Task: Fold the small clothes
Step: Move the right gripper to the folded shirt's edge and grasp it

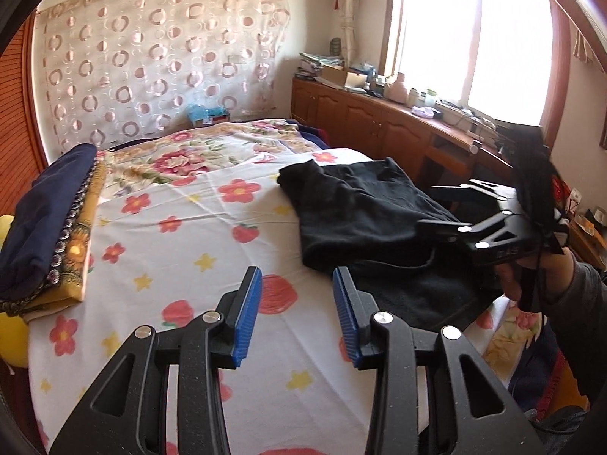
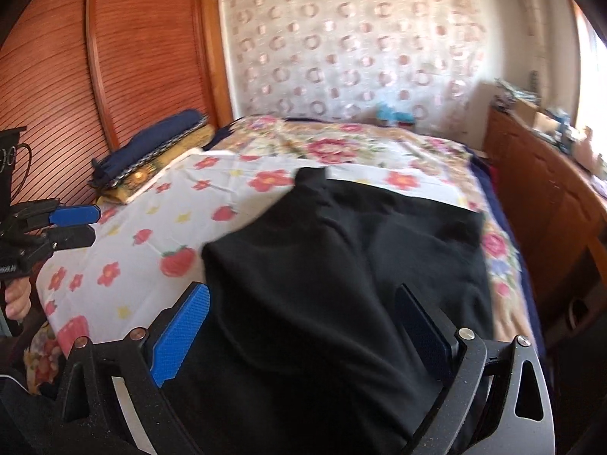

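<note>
A black garment (image 1: 360, 208) lies spread on the right half of the flowered bed sheet (image 1: 182, 258), one narrow end pointing toward the far wall. My left gripper (image 1: 297, 276) is open over bare sheet just left of the garment's near corner, with nothing between its blue pads. A hand holds my right gripper (image 1: 428, 206) over the garment's right side. In the right wrist view that gripper (image 2: 301, 292) stands wide open, the black garment (image 2: 341, 265) filling the space below and between its fingers. The left gripper (image 2: 95, 223) shows at the left edge there.
A folded stack, navy cloth on a yellow patterned piece (image 1: 45, 220), sits at the bed's left edge. A wooden cabinet (image 1: 360, 121) with a cluttered top runs along the right under the window. A slatted wooden door (image 2: 57, 76) stands to the left. A patterned curtain covers the far wall.
</note>
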`<action>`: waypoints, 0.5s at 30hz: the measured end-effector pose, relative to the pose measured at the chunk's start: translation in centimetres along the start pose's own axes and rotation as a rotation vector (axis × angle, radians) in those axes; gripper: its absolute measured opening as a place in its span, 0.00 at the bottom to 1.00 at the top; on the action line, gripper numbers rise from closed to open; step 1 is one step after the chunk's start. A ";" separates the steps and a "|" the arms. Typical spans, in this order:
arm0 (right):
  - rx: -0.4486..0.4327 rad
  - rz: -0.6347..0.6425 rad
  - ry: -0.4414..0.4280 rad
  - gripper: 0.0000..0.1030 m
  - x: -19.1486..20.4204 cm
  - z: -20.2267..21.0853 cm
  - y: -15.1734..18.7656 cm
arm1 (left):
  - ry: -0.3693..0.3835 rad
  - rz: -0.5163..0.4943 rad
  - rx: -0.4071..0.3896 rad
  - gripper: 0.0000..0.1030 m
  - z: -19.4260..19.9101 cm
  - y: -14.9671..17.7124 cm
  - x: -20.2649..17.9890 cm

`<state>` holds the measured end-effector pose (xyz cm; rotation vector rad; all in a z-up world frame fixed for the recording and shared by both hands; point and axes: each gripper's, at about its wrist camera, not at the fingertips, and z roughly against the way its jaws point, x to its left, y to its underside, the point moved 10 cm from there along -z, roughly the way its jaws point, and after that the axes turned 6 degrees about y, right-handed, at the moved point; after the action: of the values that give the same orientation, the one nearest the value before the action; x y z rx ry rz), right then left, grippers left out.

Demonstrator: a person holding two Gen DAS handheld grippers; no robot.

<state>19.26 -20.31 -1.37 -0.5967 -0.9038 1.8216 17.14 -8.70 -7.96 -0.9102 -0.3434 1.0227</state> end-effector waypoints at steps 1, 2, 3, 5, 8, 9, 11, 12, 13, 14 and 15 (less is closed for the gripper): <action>0.009 0.015 -0.011 0.94 0.5 -0.6 -0.4 | -0.003 0.002 -0.002 0.38 0.2 0.0 0.2; 0.017 0.029 -0.021 0.94 1.1 -1.3 -0.7 | -0.008 0.004 -0.004 0.38 0.4 0.1 0.4; 0.028 0.044 -0.032 0.94 1.6 -2.0 -1.0 | -0.010 0.006 -0.006 0.38 0.4 0.1 0.5; 0.048 0.066 -0.049 0.94 2.2 -3.8 -1.7 | -0.014 0.008 -0.011 0.38 0.6 0.1 0.8; 0.082 0.088 -0.064 0.93 2.8 -5.7 -1.8 | -0.020 0.014 -0.012 0.39 0.9 0.2 1.1; 0.095 0.096 -0.068 0.92 3.0 -6.3 -1.8 | -0.021 0.016 -0.012 0.39 0.9 0.3 1.2; 0.121 0.108 -0.078 0.90 3.5 -7.4 -1.7 | -0.022 0.021 -0.011 0.38 0.9 0.5 1.5; 0.132 0.117 -0.081 0.89 3.7 -7.8 -1.7 | -0.023 0.023 -0.011 0.39 1.0 0.6 1.6; 0.144 0.129 -0.083 0.89 3.8 -8.3 -1.8 | -0.025 0.026 -0.011 0.39 1.0 0.6 1.8; 0.153 0.140 -0.085 0.88 3.9 -8.7 -1.9 | -0.026 0.028 -0.010 0.38 0.9 0.7 1.9; 0.162 0.150 -0.087 0.85 4.1 -9.1 -2.0 | -0.027 0.031 -0.010 0.38 0.9 0.7 2.1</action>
<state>25.38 -13.18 -5.26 -0.4971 -0.7763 2.0470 17.19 -6.36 -8.28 -0.9138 -0.3584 1.0636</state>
